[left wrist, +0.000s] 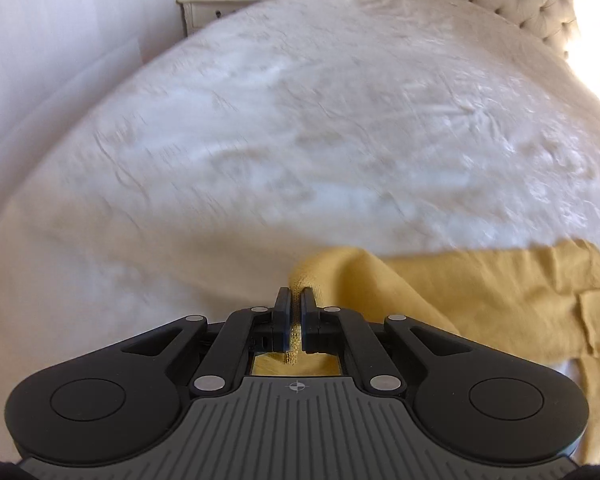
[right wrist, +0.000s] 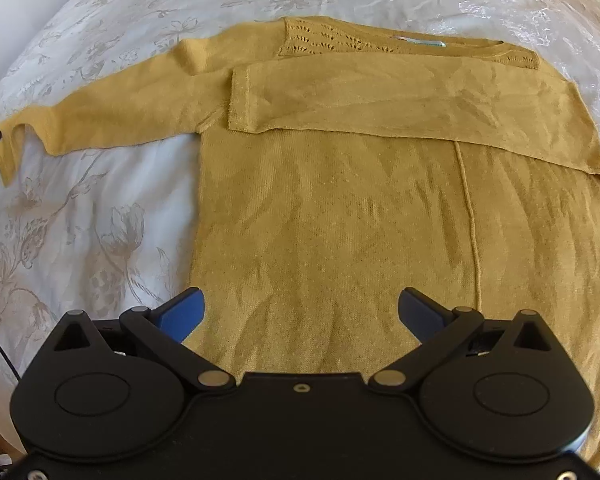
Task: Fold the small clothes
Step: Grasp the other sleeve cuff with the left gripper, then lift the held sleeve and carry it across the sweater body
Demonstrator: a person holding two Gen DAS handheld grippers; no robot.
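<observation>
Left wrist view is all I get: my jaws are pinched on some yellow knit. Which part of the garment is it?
Observer: The cuff end of the outstretched sleeve; the right wrist view shows the left gripper's tip at that sleeve's far end.
Operator: And the other sleeve?
Observer: The other sleeve is already folded across the chest of the yellow sweater.
Operator: Where is the right gripper?
Observer: The right gripper is open over the sweater's lower body, with nothing between its fingers.
Operator: How does the sweater lie?
Observer: Flat on the flowered bedspread, neckline away from the right camera.
</observation>
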